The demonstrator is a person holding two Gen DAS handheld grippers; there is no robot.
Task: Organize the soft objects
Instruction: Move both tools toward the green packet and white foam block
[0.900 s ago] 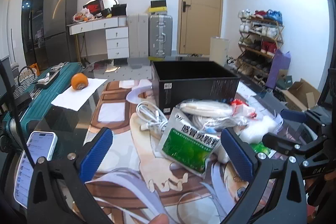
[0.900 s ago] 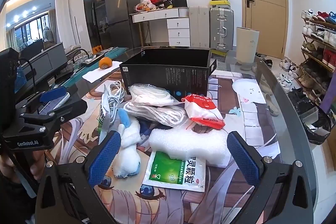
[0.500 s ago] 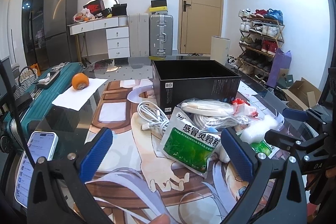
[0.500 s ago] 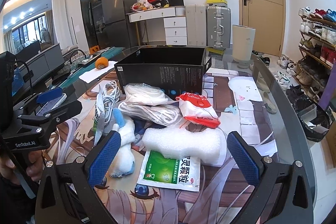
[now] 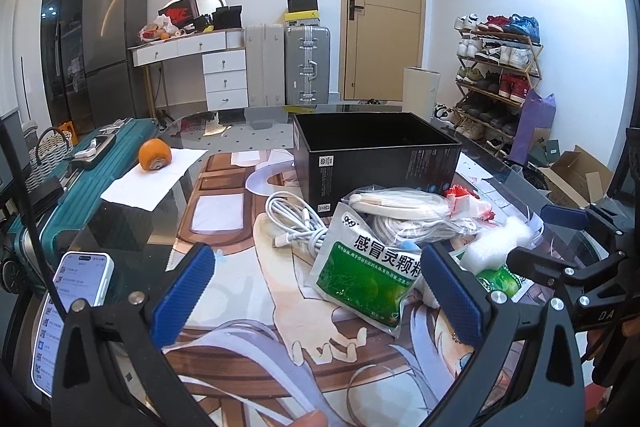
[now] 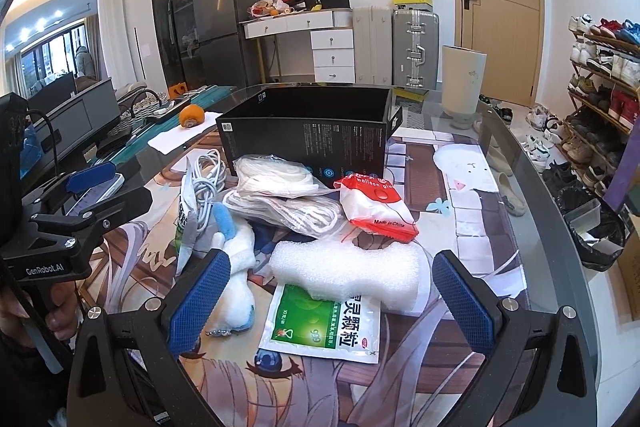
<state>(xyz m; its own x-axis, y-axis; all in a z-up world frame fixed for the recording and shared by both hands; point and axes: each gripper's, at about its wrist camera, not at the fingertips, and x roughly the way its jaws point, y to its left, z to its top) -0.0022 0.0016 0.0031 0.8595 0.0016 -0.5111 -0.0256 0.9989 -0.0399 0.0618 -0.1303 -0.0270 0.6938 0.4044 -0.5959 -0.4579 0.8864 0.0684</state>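
A pile of soft things lies in front of an open black box (image 5: 376, 155) (image 6: 304, 143). It holds a green-and-white sachet (image 5: 368, 271), a second sachet (image 6: 324, 323), a white foam block (image 6: 348, 267), a red-and-white balloon bag (image 6: 376, 207), bagged white cord (image 6: 280, 203), a coiled white cable (image 5: 296, 223) and a white plush toy (image 6: 236, 267). My left gripper (image 5: 316, 291) is open just short of the first sachet, nothing between its pads. My right gripper (image 6: 332, 307) is open above the foam and second sachet, touching neither.
A phone (image 5: 72, 303) lies at the table's left edge. An orange (image 5: 155, 154) sits on white paper beyond it. A teal suitcase (image 5: 80, 183) stands left of the glass table; a shoe rack (image 5: 496, 67) and a bin (image 6: 596, 231) are to the right.
Both grippers have drifted slightly toward the pile, which sits a little lower in both views. Both stayed open and nothing was touched.
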